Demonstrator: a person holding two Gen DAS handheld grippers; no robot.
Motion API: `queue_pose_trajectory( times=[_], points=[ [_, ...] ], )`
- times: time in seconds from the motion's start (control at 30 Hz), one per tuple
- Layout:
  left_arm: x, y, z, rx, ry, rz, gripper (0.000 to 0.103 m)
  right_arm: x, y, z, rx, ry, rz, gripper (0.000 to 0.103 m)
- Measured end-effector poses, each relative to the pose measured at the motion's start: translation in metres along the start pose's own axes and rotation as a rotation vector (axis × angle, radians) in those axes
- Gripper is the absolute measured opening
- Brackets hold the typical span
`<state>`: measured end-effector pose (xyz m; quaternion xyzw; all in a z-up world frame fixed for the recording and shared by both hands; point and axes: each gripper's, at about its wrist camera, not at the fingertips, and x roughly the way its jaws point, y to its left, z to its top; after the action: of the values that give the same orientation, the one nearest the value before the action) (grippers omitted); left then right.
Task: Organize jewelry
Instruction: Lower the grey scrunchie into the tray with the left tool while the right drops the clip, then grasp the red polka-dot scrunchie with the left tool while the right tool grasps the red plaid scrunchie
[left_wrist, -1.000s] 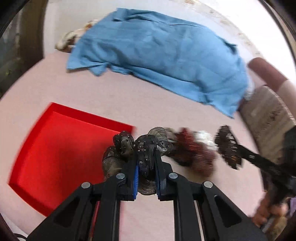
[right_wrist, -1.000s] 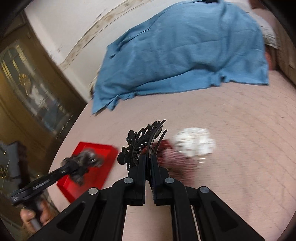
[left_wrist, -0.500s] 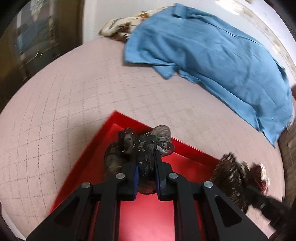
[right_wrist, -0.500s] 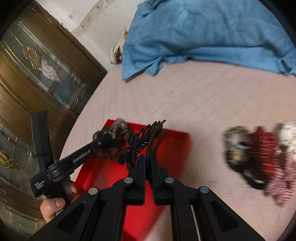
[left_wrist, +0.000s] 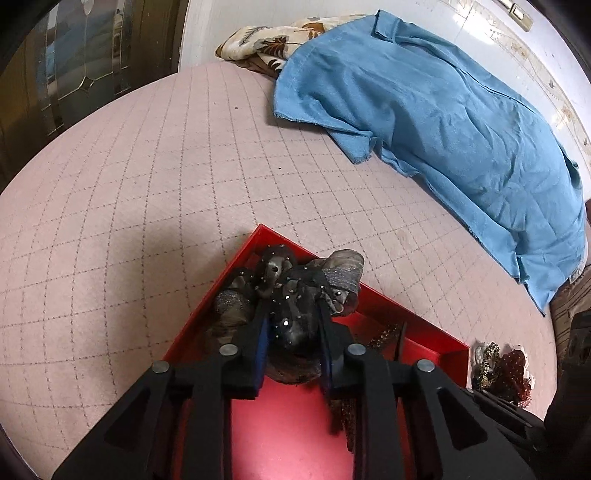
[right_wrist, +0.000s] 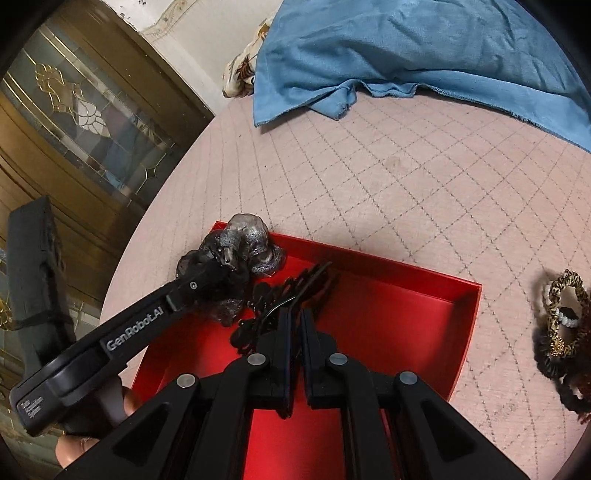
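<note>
A red open box (left_wrist: 413, 314) (right_wrist: 424, 280) lies on the pink bed cover. My left gripper (left_wrist: 291, 314) is shut on a grey-black studded hair scrunchie (left_wrist: 295, 284) and holds it over the box's far left corner; it also shows in the right wrist view (right_wrist: 240, 254). My right gripper (right_wrist: 295, 314) is shut on a black ornate hair clip (right_wrist: 280, 299), held just above the box floor, close beside the left gripper's tip. Loose scrunchies and bracelets (right_wrist: 561, 325) (left_wrist: 502, 369) lie right of the box.
A blue cloth (left_wrist: 443, 110) (right_wrist: 424, 48) covers a heap at the back of the bed, with a floral cloth (left_wrist: 266, 48) beside it. A wooden door with stained glass (right_wrist: 81, 110) stands to the left. The bed edge runs along the left.
Both grippers moved left from the pile of loose pieces to over the red box, each carrying its piece. They now sit lower and closer to the box floor.
</note>
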<state>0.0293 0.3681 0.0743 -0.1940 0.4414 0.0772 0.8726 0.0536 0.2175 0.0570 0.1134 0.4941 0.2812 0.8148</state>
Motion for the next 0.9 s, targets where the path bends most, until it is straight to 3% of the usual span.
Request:
queue_pose_trajectory(
  times=[0.17, 0.27, 0.33, 0.4, 0.6, 0.9],
  points=[
    [-0.008, 0.003, 0.0, -0.026, -0.017, -0.021, 0.053, -0.01, 0.0, -0.001, 0.0, -0.017, -0.024, 0.007],
    [-0.014, 0.008, 0.001, -0.055, -0.023, -0.044, 0.054, -0.021, 0.0, -0.003, -0.017, -0.033, -0.034, 0.013],
    [-0.016, 0.011, 0.0, -0.071, -0.02, -0.057, 0.055, -0.032, 0.0, -0.007, -0.038, -0.049, -0.049, 0.028],
    [-0.02, 0.012, -0.001, -0.081, -0.025, -0.058, 0.055, -0.044, -0.002, -0.013, -0.048, -0.063, -0.055, 0.035],
    [-0.038, 0.015, -0.005, -0.097, -0.068, -0.045, 0.055, -0.086, -0.02, -0.028, -0.047, -0.104, -0.071, 0.046],
    [-0.065, -0.001, -0.024, -0.068, -0.147, -0.044, 0.061, -0.18, -0.104, -0.056, 0.045, -0.213, -0.185, 0.052]
  ],
)
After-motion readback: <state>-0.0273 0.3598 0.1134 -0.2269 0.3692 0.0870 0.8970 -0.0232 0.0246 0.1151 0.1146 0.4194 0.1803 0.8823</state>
